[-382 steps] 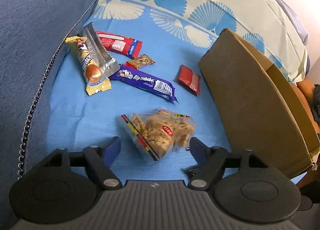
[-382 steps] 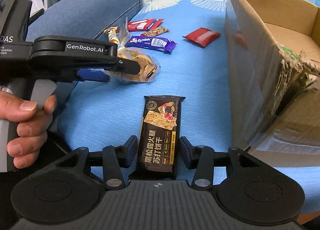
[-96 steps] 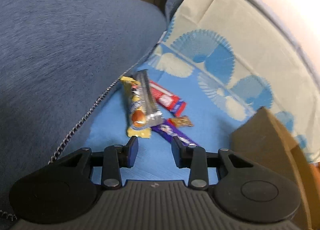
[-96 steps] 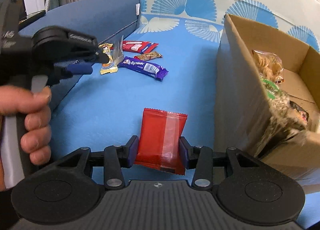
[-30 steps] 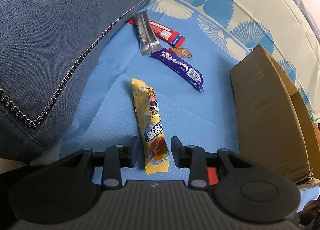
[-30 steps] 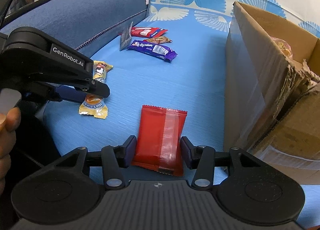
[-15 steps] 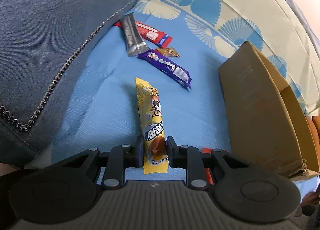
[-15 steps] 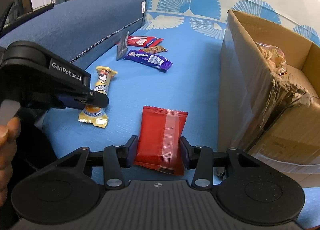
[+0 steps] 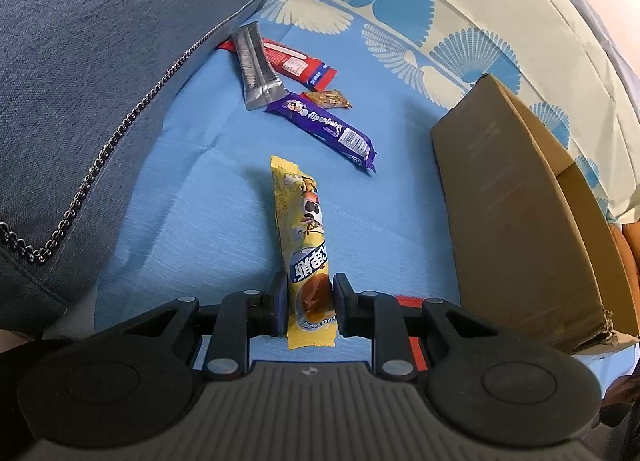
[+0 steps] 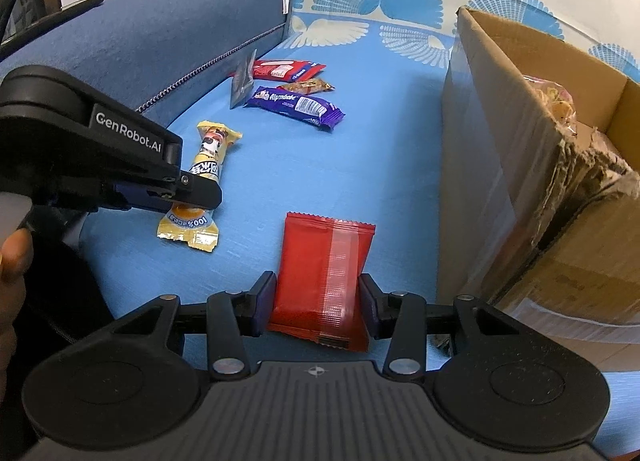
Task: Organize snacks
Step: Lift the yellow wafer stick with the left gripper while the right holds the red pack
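Since a second ago, left gripper (image 9: 310,311) has been closing on the yellow snack bar (image 9: 305,245); pads now pressing its near end, wrapper pinched between them. Right gripper (image 10: 318,311) is clamping the red packet (image 10: 324,277), jaws squeezing its lower sides, packet tipping up off the cover.

Key relation: yellow bar's long axis is running straight away from the left jaws, far end hanging free, so it's likely going to droop on lift. Cardboard box (image 9: 516,213) is sitting to the right of both grippers; the right one is nearer to it, box wall just beside the red packet. Open top is facing up, some bagged snacks already inside, though I can't tell how full.

Purple bar (image 9: 320,127), silver wrapper (image 9: 256,69), red-and-blue bar (image 9: 298,63) and a small brown candy (image 9: 328,99) are lying well beyond the box's near corner, by the blue cushion (image 9: 100,41).

Surface is a soft blue fan-print cover (image 9: 200,201) on a sofa seat.
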A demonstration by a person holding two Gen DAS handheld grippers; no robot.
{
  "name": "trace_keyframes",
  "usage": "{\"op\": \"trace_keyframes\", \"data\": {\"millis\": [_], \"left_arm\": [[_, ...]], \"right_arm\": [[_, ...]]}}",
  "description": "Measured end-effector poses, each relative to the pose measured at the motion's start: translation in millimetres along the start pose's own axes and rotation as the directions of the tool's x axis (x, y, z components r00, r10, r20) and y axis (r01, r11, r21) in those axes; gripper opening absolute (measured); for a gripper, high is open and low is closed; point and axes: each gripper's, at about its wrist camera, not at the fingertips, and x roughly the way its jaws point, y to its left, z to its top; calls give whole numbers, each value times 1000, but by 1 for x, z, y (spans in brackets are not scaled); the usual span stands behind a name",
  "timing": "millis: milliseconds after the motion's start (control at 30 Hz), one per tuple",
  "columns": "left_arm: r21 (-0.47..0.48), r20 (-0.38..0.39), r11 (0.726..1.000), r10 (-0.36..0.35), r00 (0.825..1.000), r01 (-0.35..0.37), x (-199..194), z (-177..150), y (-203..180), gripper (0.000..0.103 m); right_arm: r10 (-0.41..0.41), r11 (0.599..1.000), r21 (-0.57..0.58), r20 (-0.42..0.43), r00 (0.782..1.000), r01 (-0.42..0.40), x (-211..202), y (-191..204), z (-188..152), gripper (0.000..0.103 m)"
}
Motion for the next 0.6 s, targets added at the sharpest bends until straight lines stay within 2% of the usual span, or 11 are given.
{"op": "trace_keyframes", "data": {"millis": [600], "left_arm": [[-4,12,1000,-14,1000,14,-6,-2,-2,26]], "right_arm": [[-2,1000,-7,35,999,2,-12,1,-2,46]]}}
